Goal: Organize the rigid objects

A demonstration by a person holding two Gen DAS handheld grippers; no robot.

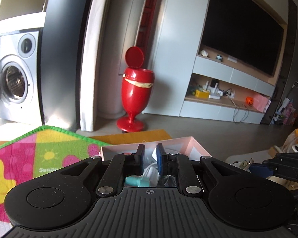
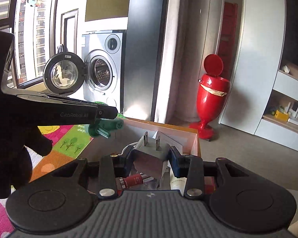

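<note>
My right gripper (image 2: 151, 156) is shut on a white plug adapter (image 2: 150, 156) with two metal prongs pointing up, held over a pink-walled box (image 2: 190, 140). The box holds a red tube (image 2: 132, 180), a white tube and other small items. My left gripper (image 1: 150, 154) hovers over the same box (image 1: 185, 144), its jaws narrowly apart with nothing between them; a teal item (image 1: 137, 181) and white cable lie below. In the right wrist view the left gripper (image 2: 107, 114) sits above a green object (image 2: 106, 129), contact unclear. The adapter also shows in the left wrist view (image 1: 246, 163).
A colourful play mat (image 1: 29, 158) lies left of the box. A red pedestal bin (image 1: 136, 91) with open lid stands behind, a washing machine (image 1: 14, 79) with open door at the left, and a TV wall unit (image 1: 228, 91) at the right.
</note>
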